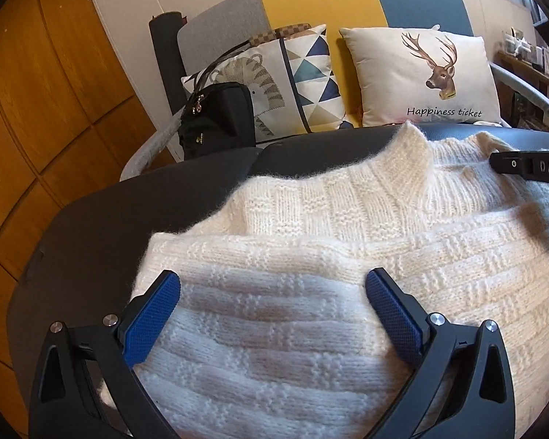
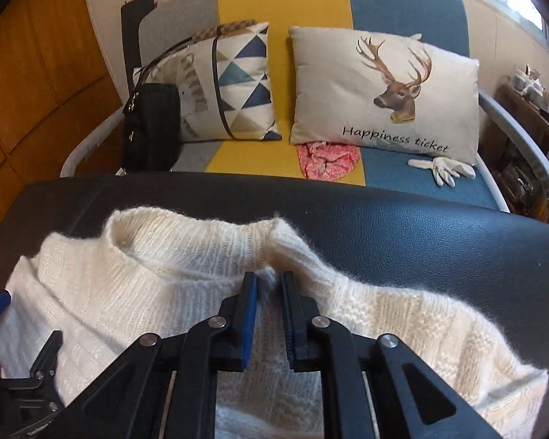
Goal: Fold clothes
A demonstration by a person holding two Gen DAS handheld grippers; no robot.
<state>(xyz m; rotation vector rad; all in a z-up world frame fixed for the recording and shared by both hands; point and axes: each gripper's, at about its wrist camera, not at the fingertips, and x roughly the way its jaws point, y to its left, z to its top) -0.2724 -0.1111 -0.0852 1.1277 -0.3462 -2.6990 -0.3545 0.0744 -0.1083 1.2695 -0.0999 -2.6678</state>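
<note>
Right tongs (image 2: 269,285), nearly closed and pinching a tuft of cream sweater (image 2: 164,285) at the collar, which lies toward the dark surface's (image 2: 421,234) far edge; left tongs (image 1: 272,292) gape empty over it; next fold likely needs the collar lifted.

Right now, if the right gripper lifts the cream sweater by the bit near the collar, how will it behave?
Likely floppy: the cream sweater already lies in soft folds and humps, so the rest should sag and trail. The loose fuzzy knit will probably stretch around the right gripper, whose jaws have pinched a small tuft. It probably drags rather than slides on the black leather-like surface.
</note>
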